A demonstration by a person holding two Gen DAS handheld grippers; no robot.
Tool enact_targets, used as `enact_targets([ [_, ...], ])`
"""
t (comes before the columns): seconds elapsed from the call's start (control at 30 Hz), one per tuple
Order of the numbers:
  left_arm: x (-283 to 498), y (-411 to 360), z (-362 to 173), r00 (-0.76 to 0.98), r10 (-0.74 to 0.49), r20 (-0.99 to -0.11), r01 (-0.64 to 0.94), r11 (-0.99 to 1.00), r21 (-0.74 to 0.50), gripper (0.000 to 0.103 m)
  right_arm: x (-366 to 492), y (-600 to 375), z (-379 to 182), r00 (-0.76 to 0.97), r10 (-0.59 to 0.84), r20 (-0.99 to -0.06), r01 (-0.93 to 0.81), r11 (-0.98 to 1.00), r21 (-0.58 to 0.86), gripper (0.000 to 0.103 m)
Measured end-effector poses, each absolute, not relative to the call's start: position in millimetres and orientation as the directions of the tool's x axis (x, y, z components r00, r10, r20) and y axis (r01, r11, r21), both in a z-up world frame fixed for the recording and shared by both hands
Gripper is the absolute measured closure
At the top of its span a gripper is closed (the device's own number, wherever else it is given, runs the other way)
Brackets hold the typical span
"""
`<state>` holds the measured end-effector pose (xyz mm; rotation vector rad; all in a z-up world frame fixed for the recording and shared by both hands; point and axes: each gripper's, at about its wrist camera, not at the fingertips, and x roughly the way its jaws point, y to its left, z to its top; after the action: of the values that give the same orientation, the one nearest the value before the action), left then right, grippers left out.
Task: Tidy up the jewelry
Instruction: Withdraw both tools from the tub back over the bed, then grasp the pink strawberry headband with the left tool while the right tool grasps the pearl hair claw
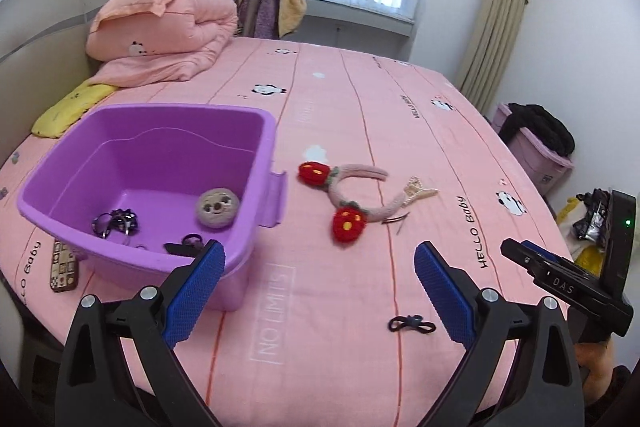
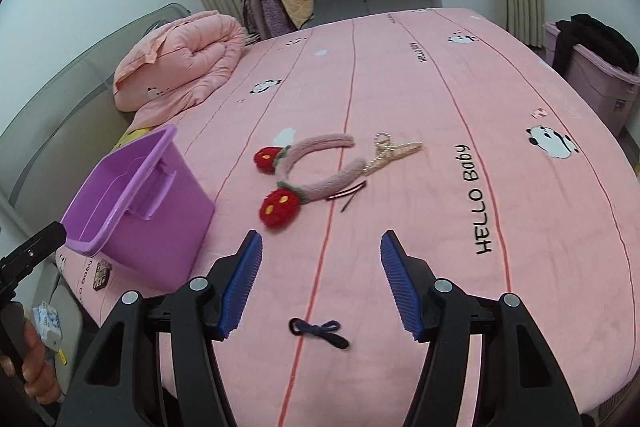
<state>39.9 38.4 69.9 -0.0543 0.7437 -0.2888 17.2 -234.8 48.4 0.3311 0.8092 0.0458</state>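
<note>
Nearest you, a small dark-blue fabric bow tie lies limp and light between your empty, wide-open right gripper; pinch its centre knot. Left gripper gapes empty.

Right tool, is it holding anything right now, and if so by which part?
Nothing. The right tool is open and empty above the bed, with the dark bow lying loose below it.

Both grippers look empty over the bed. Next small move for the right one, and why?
Probably lower the right gripper onto the dark bow hair tie and close. Its fingers stand open with nothing between them, and the tie lies loose on the pink sheet just ahead, the nearest piece still outside the purple bin. The strawberry headband and pearl clip lie further off.
</note>
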Motion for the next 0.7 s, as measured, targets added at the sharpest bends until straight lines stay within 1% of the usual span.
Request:
enact_targets([
  [0.1, 46, 12, 64, 0.684, -0.303, -0.664, 0.270, 0.950, -0.156, 0.009, 23, -252, 41, 0.691, 0.145, -0.708, 0.110, 0.947, 0.301, 0.044],
  [0.3, 76, -30, 48, 0.668, -0.306, -0.678, 0.274, 0.949, -0.158, 0.009, 49, -275, 28, 0.696, 0.135, -0.706, 0.113, 0.950, 0.293, 0.044],
  [0.5, 122, -58, 21, 0.637, -0.277, -0.719, 0.230, 0.959, -0.166, 0.009, 92, -288, 7, 0.666, 0.142, -0.732, 0.112, 0.952, 0.286, 0.044],
  [0.7, 169, -75, -12, 0.606, -0.216, -0.765, 0.177, 0.975, -0.135, 0.009, 144, -294, -21, 0.623, 0.164, -0.765, 0.122, 0.946, 0.302, 0.044],
])
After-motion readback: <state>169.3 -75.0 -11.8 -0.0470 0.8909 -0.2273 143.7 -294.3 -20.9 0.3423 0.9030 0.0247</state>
